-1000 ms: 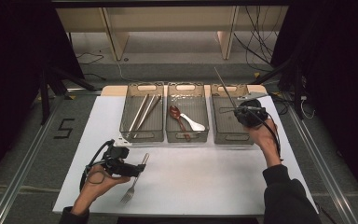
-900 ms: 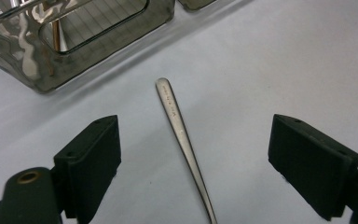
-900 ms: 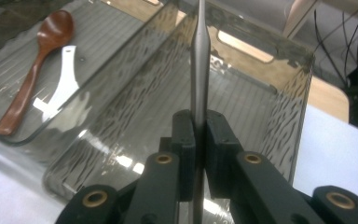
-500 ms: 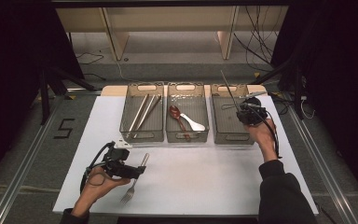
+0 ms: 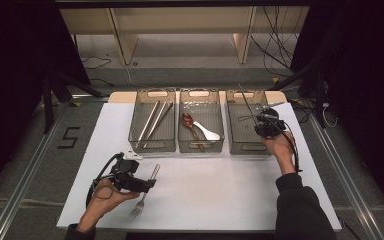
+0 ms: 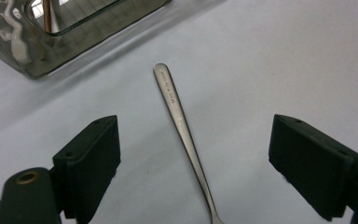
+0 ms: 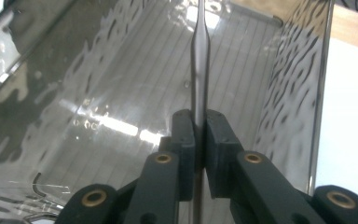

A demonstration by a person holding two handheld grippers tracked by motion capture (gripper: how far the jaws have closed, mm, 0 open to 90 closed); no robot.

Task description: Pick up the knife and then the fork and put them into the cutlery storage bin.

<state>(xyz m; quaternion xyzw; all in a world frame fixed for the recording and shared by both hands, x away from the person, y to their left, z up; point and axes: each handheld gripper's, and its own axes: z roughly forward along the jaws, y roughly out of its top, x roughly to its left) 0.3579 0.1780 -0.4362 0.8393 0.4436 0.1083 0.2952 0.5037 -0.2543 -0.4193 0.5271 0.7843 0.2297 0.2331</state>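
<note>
We've got a knife (image 7: 199, 70) clamped in the right fingers (image 7: 199, 140) over the 3 o'clock bin (image 5: 246, 145); left fingers (image 6: 205, 158) apart around the fork (image 6: 179, 126), not yet grabbed.

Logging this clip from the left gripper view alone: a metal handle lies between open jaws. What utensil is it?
Observer: A fork, tines toward the table's near edge.
Operator: And the right gripper?
Observer: The right gripper is shut on a slim metal utensil, above the right-hand bin.
Operator: Other bins?
Observer: The middle bin holds a brown spoon and a white spoon.
</note>
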